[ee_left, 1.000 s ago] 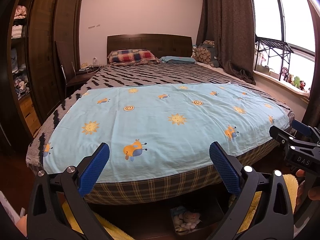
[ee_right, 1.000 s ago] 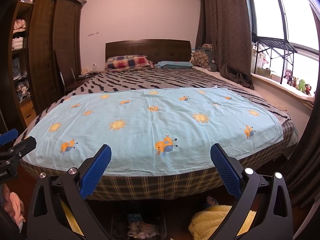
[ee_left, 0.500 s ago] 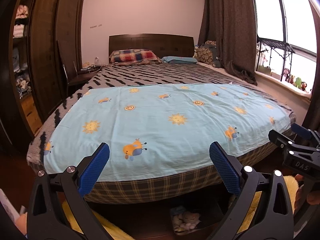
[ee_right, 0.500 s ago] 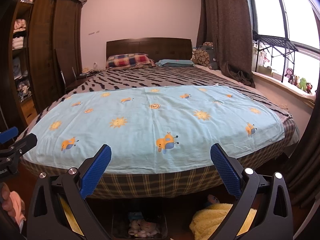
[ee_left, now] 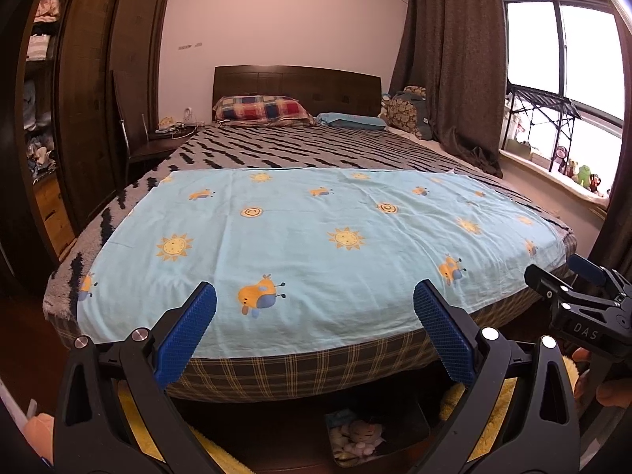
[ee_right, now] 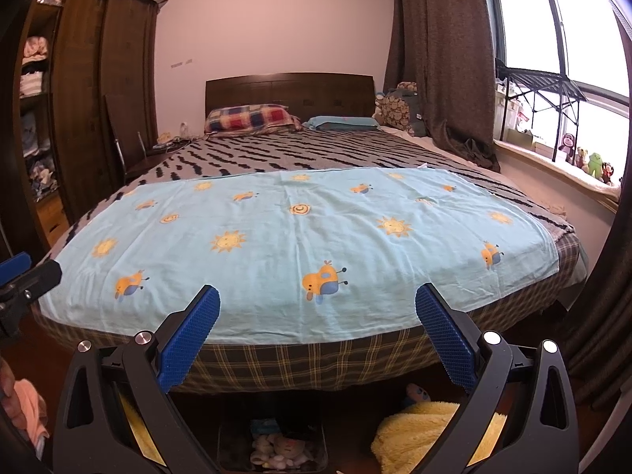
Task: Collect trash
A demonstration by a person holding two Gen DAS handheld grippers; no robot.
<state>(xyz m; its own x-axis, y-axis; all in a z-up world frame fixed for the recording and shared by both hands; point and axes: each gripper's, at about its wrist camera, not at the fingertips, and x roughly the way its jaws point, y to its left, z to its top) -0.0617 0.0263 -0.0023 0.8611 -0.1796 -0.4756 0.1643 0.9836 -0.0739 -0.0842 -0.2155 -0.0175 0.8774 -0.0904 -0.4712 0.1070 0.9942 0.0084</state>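
Two hand-held grippers face the foot of a bed [ee_left: 276,371] in a bedroom. The left gripper [ee_left: 315,328] fills the lower frame of its view, jaws spread wide and holding nothing; the right gripper [ee_right: 317,330] sits likewise, wide and empty, and also shows at the right edge of the left view. A light-blue sheet [ee_right: 300,245] printed with suns covers the near half of the bed, at centre frame. A plaid pillow [ee_left: 260,108] lies against the headboard [ee_left: 296,79] above. No trash can be made out in either view.
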